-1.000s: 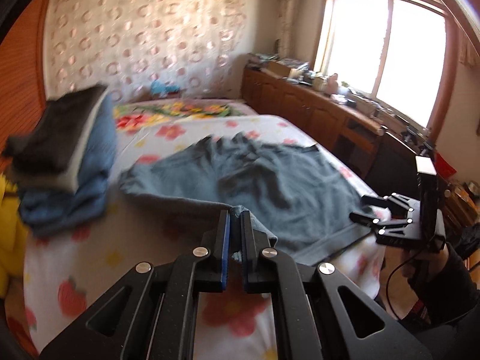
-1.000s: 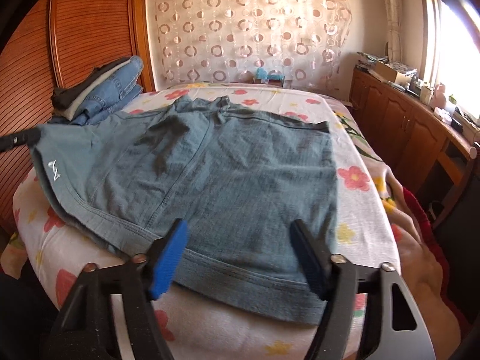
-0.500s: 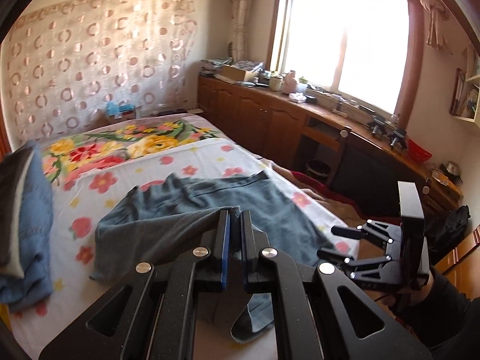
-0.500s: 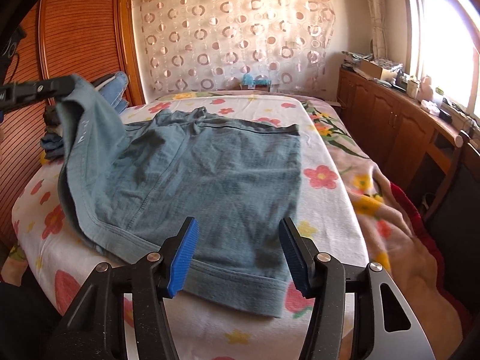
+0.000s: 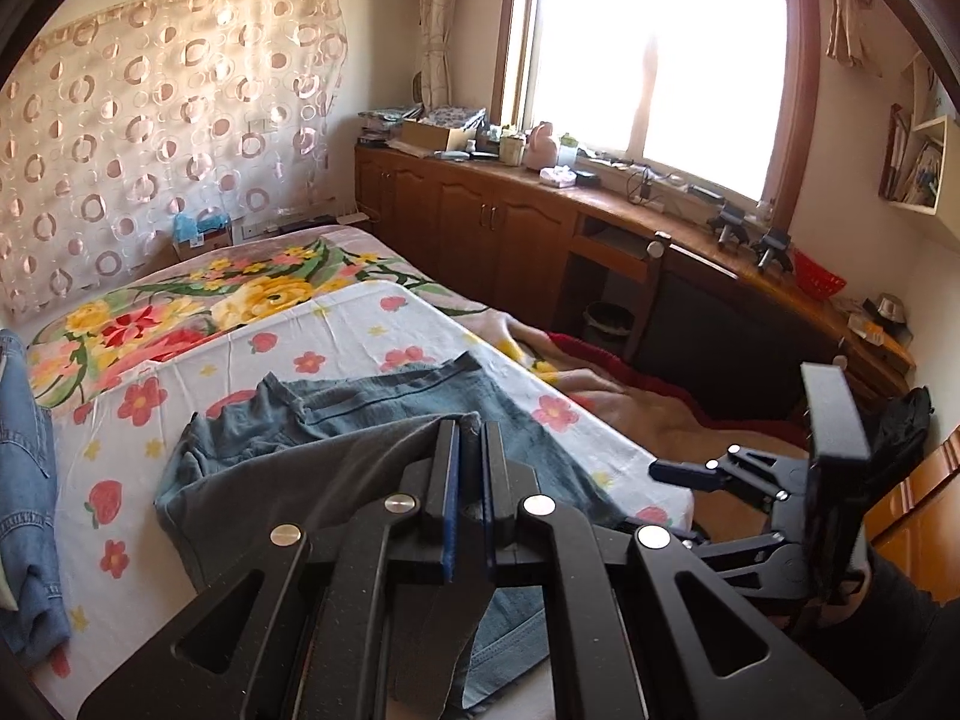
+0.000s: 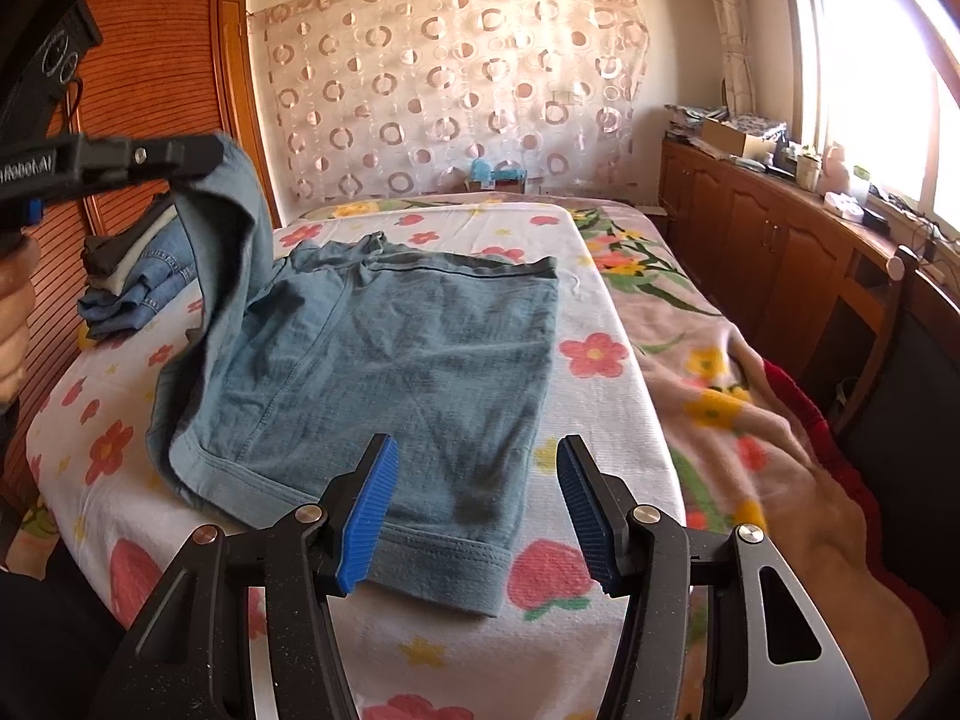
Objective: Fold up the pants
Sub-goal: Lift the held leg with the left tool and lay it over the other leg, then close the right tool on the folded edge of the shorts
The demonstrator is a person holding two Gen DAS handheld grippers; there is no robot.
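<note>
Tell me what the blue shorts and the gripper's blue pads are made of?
The shorts look like soft, matte knit cotton: they drape limply from the left gripper, and stitched hems show. It could be light denim.

The pads on the right gripper look like ribbed rubber or plastic, with fine parallel grooves and a dull sheen.
</note>
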